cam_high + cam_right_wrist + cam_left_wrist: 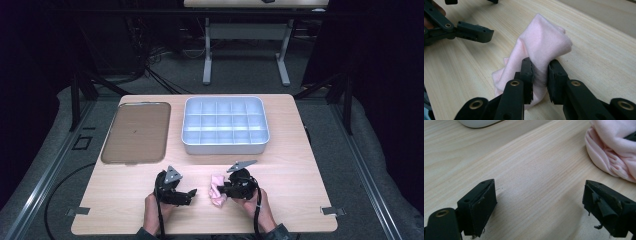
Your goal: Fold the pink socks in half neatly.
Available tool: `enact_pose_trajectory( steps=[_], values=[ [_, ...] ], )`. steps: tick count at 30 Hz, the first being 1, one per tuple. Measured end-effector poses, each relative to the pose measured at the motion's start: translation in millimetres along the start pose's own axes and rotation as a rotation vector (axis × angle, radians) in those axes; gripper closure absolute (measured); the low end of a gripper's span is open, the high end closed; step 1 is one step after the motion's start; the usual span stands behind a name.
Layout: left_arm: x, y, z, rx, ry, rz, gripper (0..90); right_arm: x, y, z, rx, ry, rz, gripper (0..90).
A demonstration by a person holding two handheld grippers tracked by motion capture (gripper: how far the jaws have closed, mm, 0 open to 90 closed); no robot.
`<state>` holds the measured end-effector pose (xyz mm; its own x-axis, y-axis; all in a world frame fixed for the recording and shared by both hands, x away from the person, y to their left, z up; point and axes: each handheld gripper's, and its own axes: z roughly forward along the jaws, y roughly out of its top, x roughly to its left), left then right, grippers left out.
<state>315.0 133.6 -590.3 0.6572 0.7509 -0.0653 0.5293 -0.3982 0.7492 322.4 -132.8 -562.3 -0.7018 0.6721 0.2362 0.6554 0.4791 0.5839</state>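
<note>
On the wooden table (300, 165), right gripper (540, 75) pinches the upright pink cloth (541, 45); left gripper (540, 207) fingers gape.

Dim room, grey carpet (45, 145), white-legged desk (245, 50) behind

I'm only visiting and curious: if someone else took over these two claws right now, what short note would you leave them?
Right claw: shut on the pink cloth, bunched up at the table's near edge.
Left claw: open, nothing in it, just beside the cloth.
Compartment tray and brown flat tray: at the far side, nothing in them.
Done: cloth gripped on one side.
Left: probably grip it with the left claw too; its destination is unclear.
</note>
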Motion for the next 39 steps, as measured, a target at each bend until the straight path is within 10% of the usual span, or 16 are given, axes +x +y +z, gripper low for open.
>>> enact_pose_trajectory(
  steps=[20, 26, 39],
  values=[
    [-6.0, 2.5, 4.1, 0.029, 0.053, 0.049, 10.6, -0.7, 0.5, -12.0, -0.013, -0.012, 0.007, 77.2],
    [-6.0, 2.5, 4.1, 0.029, 0.054, 0.050, 10.6, -1.7, -0.3, -17.3, -0.144, -0.027, 0.021, 77.6],
    [-6.0, 2.5, 4.1, 0.030, 0.054, 0.049, 10.6, -1.1, 4.8, -51.0, -0.202, -0.093, -0.018, 78.8]
  ],
)
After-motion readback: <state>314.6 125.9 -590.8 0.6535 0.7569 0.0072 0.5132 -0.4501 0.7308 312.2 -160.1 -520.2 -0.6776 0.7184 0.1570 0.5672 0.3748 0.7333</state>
